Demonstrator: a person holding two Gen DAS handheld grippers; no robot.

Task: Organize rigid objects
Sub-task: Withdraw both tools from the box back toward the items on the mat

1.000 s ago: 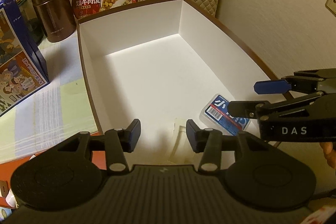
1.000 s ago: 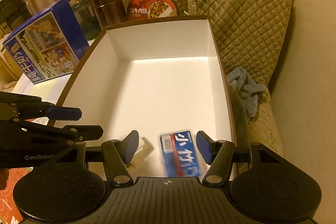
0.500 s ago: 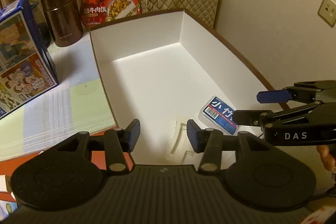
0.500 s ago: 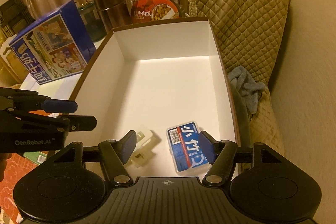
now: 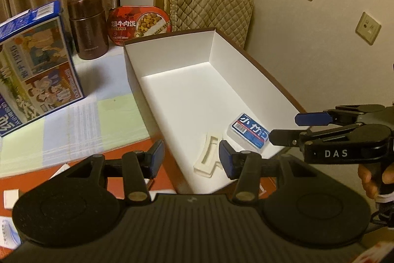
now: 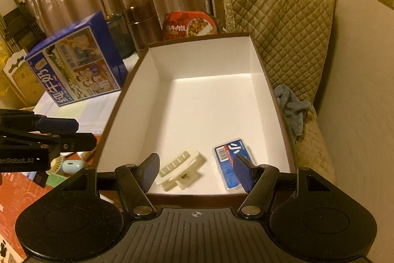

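A white box with a brown rim [image 5: 172, 95] [image 6: 211, 110] stands on the table. In its near end lie a blue-labelled clear case [image 5: 249, 130] [image 6: 231, 159] and a cream hair clip [image 5: 208, 155] [image 6: 182, 170]. My left gripper [image 5: 190, 158] is open and empty, above the box's near left corner. My right gripper [image 6: 198, 171] is open and empty, above the near end of the box; it also shows in the left wrist view [image 5: 290, 126]. The left gripper shows at the left of the right wrist view [image 6: 73, 132].
A blue milk carton [image 5: 34, 58] [image 6: 73, 63], a brown canister [image 5: 87, 25] [image 6: 142, 21] and a red meal tub [image 5: 139, 24] [image 6: 190, 26] stand beyond the box. A quilted chair [image 6: 283, 41] with a grey cloth [image 6: 291, 107] is at the right. Small items [image 6: 71, 165] lie on the red mat.
Both grippers have pulled back and up from the box. The blue case, between the right fingers a second ago, now lies free on the box floor beside the hair clip.
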